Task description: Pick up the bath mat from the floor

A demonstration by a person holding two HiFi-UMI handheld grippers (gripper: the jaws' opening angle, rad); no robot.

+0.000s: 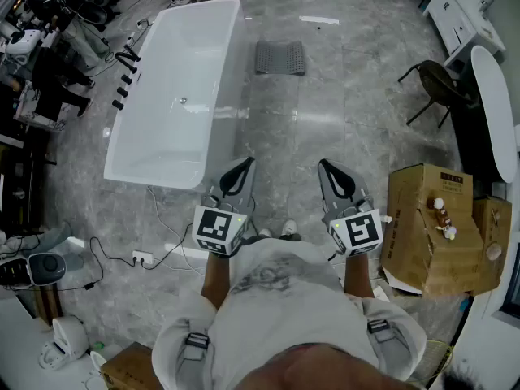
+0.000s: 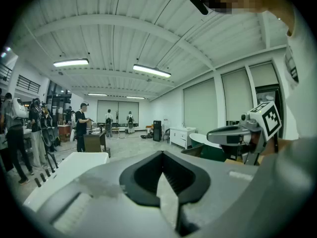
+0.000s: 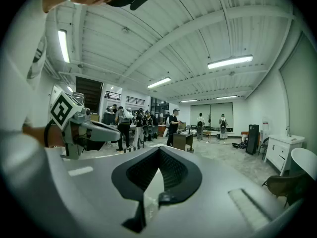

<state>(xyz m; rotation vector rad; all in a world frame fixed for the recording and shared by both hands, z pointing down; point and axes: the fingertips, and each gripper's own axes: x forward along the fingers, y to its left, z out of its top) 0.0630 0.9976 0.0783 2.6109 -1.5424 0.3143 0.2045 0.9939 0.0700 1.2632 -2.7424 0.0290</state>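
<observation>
Approach step, I judge: my left tool (image 1: 244,164) and right tool (image 1: 326,166) are both closed tight, empty. The mat (image 1: 280,57) lies on the floor (image 1: 333,104) well ahead of them (by the tub (image 1: 187,63)). Next: walk closer, lower, open wide.

I looked down on a grey marbled floor (image 1: 341,128) with a white freestanding bathtub (image 1: 175,128) at the left. A black chair (image 1: 439,84) and a white cabinet (image 1: 451,15) stood at the far right, with cardboard boxes (image 1: 418,226) close by on that side. A power strip (image 1: 142,257) lay on the floor near the tub, and overhead a white beamed ceiling (image 2: 124,29) carried long lit strip lights (image 2: 151,71).
</observation>
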